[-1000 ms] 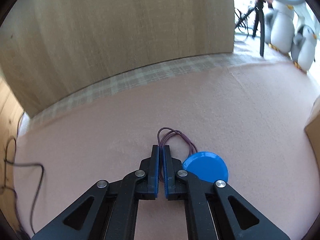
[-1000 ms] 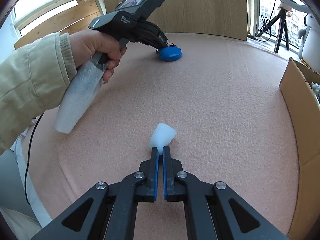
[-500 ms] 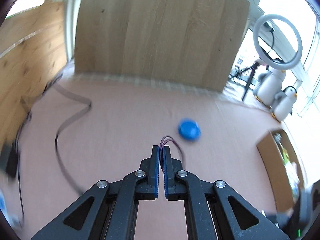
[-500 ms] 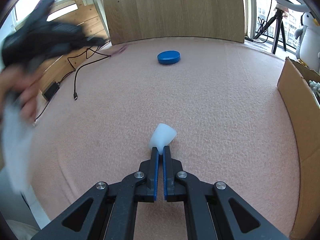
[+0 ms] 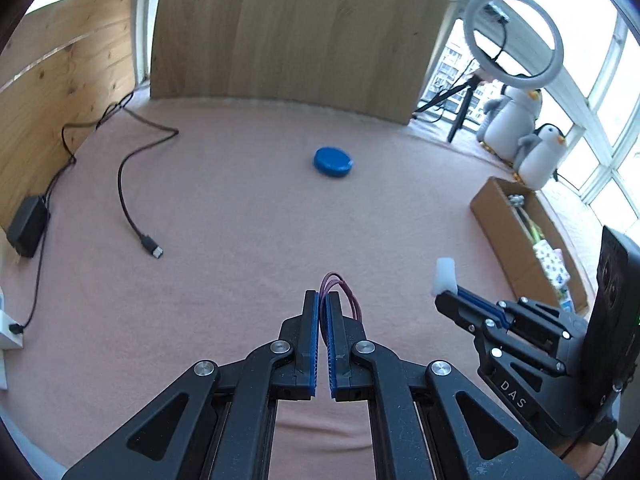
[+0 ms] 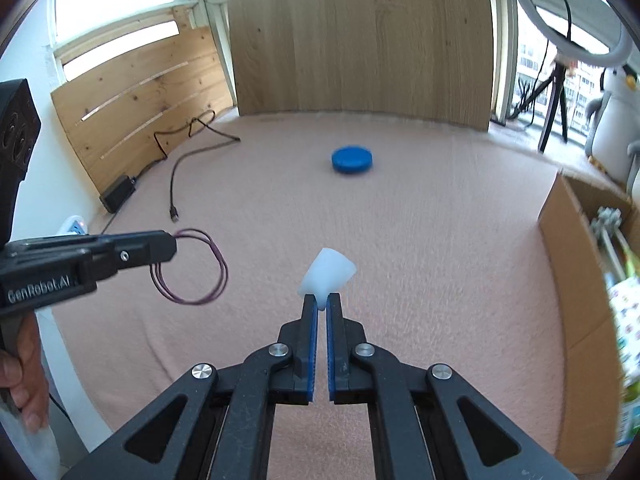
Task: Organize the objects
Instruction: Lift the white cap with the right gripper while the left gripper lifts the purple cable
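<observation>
The left tongs [image 5: 323, 295] are squeezed tight on a thin purple hair band [image 5: 344, 286]. The band hangs off the tips in loops, up in the air over the pink worktop [image 5: 240, 220]. From the right wrist view you can see the left tongs [image 6: 170, 245] from the side, with the purple loops [image 6: 200, 268] dangling down and not touching the worktop.

The right tongs [image 6: 322, 302] are pinched tight on a small white cup-shaped thing [image 6: 328, 274]. Its wide end points away from the tongs. It is held up above the pink cloth too. In the left wrist view the right tongs [image 5: 446, 294] sit just to the right of the left tongs, with the white thing [image 5: 445, 276] sticking up from the tips.

A round blue lid [image 5: 333, 162] lies flat on the worktop, far ahead of both tongs, near the tall wooden board [image 5: 300, 32]. A black cable [image 5: 128, 184] snakes over the left side of the cloth, and its plug end lies bare on the pink.

A brown cardboard box [image 5: 508, 236] sits at the right edge with some bits inside. Two toy penguins [image 5: 520, 132] stand behind it by the window, next to a ring light [image 5: 512, 36]. A hand [image 6: 22, 380] grips the handle of the left tongs.
</observation>
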Tool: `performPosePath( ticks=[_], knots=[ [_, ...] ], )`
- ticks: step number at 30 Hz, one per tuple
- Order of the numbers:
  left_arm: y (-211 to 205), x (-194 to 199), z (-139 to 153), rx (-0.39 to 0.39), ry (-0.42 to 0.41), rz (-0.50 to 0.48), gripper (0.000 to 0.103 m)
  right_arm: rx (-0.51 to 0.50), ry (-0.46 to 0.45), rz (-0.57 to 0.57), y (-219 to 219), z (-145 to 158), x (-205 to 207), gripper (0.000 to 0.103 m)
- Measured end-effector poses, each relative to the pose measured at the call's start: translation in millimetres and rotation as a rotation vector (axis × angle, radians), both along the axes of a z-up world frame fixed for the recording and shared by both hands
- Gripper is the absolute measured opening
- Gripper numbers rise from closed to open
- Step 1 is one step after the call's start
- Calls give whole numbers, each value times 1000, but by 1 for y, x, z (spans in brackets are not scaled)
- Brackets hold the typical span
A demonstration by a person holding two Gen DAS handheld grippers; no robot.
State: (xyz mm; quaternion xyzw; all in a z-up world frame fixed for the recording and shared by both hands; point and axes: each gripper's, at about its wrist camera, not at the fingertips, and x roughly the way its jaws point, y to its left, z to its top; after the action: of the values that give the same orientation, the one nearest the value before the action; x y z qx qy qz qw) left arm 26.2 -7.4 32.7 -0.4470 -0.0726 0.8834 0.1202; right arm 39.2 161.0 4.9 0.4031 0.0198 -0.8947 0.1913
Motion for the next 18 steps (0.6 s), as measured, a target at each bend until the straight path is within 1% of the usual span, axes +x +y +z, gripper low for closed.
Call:
performPosePath(
  ticks=[3,7,18],
  knots=[
    [3,4,14,1,31,-4,3,1,31,-4,0,16,2,4],
    [2,2,23,1,42,0,3,-10,50,-6,2,30,7,4],
    [2,4,26,-3,42,-6,3,10,70,2,0,35,16,4]
  ],
)
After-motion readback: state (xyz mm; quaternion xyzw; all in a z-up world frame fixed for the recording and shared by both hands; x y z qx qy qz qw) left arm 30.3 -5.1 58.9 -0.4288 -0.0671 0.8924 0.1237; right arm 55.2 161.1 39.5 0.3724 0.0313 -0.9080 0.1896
